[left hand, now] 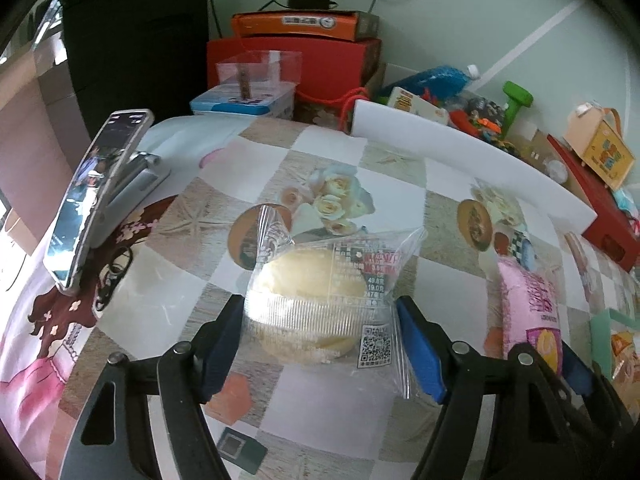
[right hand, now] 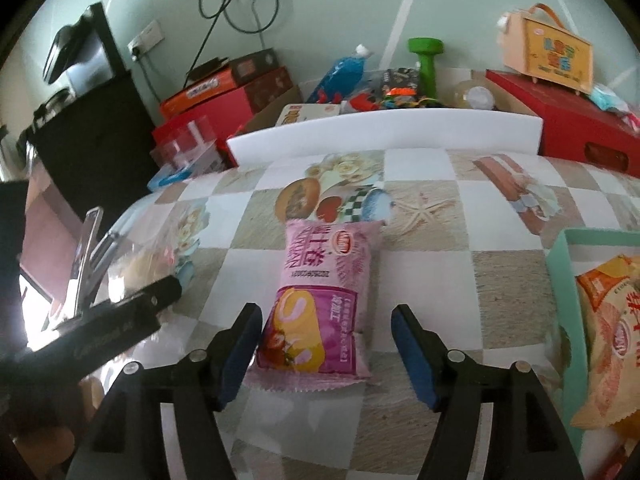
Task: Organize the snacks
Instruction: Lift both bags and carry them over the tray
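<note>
A round pale pastry in a clear wrapper lies on the patterned tablecloth. My left gripper is shut on it, with the blue pads pressed against both sides of the packet. A pink snack packet lies lengthwise between the fingers of my right gripper. That gripper is open: the right pad stands clear of the packet and the left pad sits close beside it. The pink packet also shows at the right of the left wrist view. A finger of the left gripper reaches in at the left of the right wrist view.
A teal tray at the right holds an orange snack packet. A phone on a stand stands at the left. A white foam board runs along the back, with red boxes, a green dumbbell and clutter behind it.
</note>
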`<action>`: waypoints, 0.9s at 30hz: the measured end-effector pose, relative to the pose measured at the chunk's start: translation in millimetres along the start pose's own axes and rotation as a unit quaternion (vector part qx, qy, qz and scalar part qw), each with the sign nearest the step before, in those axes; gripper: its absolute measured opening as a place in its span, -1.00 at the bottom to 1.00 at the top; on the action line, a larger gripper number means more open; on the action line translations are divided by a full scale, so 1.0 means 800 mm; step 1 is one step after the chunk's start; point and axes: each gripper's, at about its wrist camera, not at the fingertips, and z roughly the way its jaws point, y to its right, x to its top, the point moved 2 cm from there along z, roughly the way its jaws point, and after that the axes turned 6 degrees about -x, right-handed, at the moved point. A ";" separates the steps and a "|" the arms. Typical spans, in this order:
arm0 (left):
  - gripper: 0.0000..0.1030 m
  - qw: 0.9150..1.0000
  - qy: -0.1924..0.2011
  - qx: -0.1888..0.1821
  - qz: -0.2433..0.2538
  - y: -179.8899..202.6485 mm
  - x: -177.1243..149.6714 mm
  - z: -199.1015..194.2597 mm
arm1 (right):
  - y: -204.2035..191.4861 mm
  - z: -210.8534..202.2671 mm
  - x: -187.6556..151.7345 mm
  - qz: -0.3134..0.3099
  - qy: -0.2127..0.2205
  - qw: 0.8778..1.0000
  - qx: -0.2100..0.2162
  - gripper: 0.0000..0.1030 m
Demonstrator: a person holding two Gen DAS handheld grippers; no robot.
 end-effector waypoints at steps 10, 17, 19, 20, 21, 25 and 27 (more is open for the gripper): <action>0.48 0.999 -0.011 0.000 0.031 0.018 -0.001 0.006 | -0.002 0.005 -0.002 -0.003 -0.009 1.000 0.002 0.26; 0.48 0.999 -0.009 0.009 0.036 0.021 -0.001 0.009 | -0.003 0.007 -0.003 -0.005 -0.009 1.000 0.003 0.09; 0.48 1.000 -0.005 0.003 0.023 0.018 0.000 0.008 | -0.002 0.006 -0.003 -0.005 -0.009 1.000 0.004 0.06; 0.48 1.000 -0.001 -0.003 0.013 0.015 0.001 0.006 | -0.002 0.006 -0.003 -0.005 -0.008 1.000 0.006 0.06; 0.48 1.000 0.002 -0.008 0.006 0.012 0.002 0.005 | -0.002 0.006 -0.003 -0.004 -0.008 1.000 0.006 0.04; 0.48 1.000 0.011 -0.015 -0.016 0.005 0.003 0.001 | -0.001 0.004 -0.002 -0.003 -0.004 1.000 0.008 0.02; 0.48 0.999 0.018 -0.013 -0.024 0.002 0.004 -0.001 | -0.003 0.001 -0.001 -0.006 0.000 1.000 0.007 0.01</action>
